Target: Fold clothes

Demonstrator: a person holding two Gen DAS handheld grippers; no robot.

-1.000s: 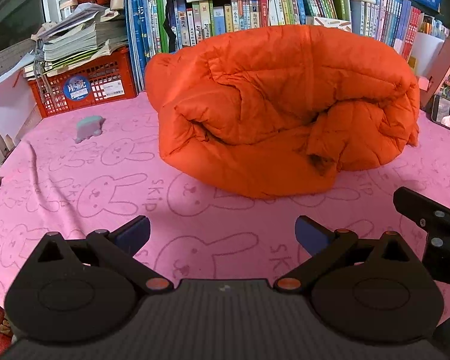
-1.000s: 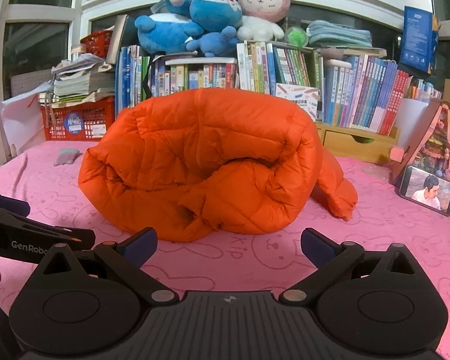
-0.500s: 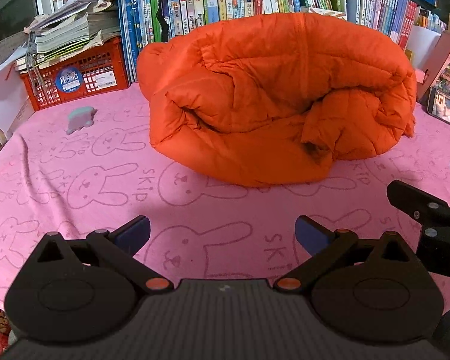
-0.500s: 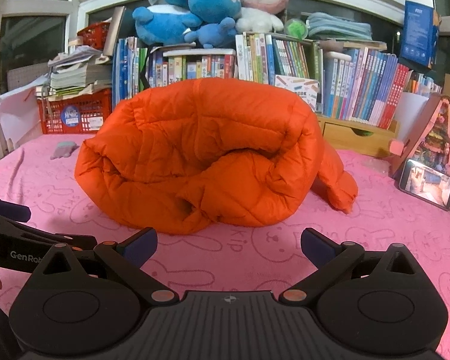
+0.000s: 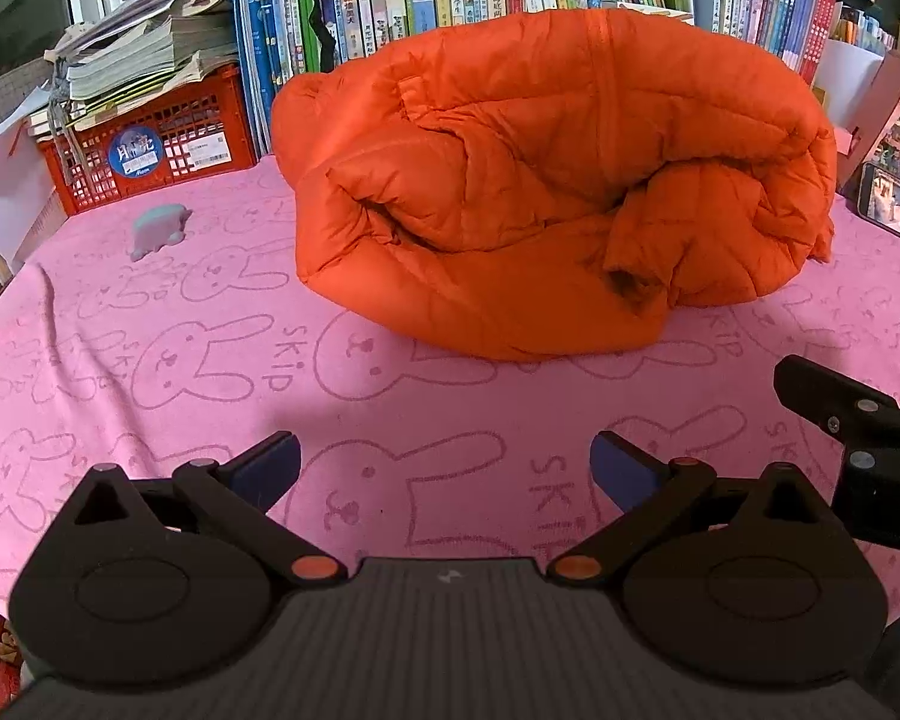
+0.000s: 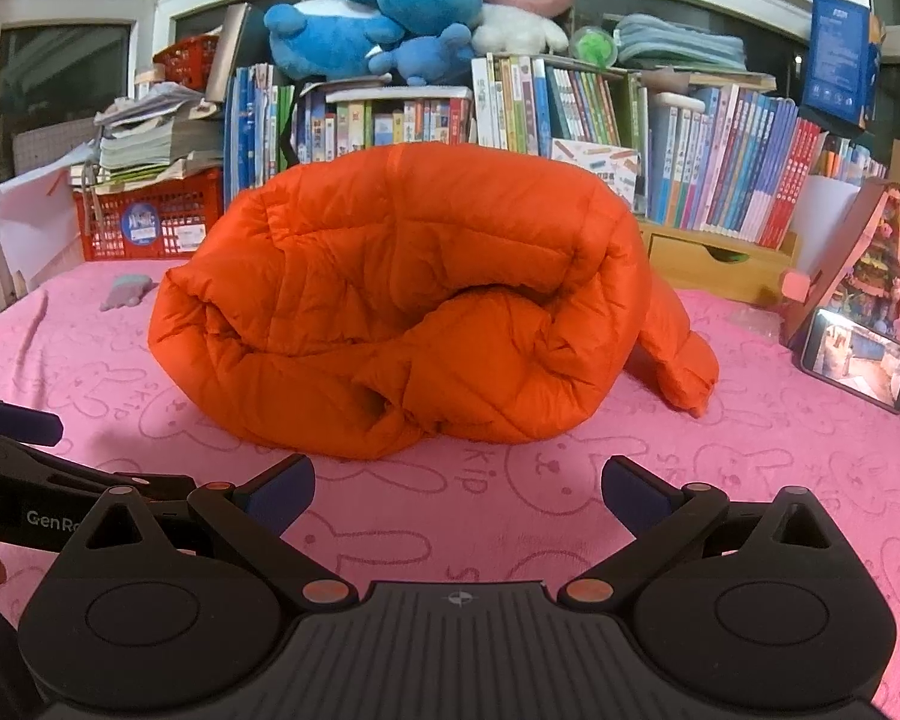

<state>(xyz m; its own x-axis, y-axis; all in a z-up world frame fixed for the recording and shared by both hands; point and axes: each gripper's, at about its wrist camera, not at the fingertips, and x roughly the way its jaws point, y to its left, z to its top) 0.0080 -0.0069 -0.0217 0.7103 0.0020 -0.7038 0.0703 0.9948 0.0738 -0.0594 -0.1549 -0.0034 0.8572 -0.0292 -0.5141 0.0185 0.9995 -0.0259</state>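
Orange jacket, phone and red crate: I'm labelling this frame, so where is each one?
Orange jacket (image 6: 414, 276): right wrist view, on its quilted top fold.
Phone (image 6: 858, 357): right wrist view, on its lit screen.
Red crate (image 5: 168, 138): left wrist view, on its front lattice wall.

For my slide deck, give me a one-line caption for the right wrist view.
Open right tool faces a bundled orange puffer jacket on a pink bunny-print cloth, bookshelf behind.
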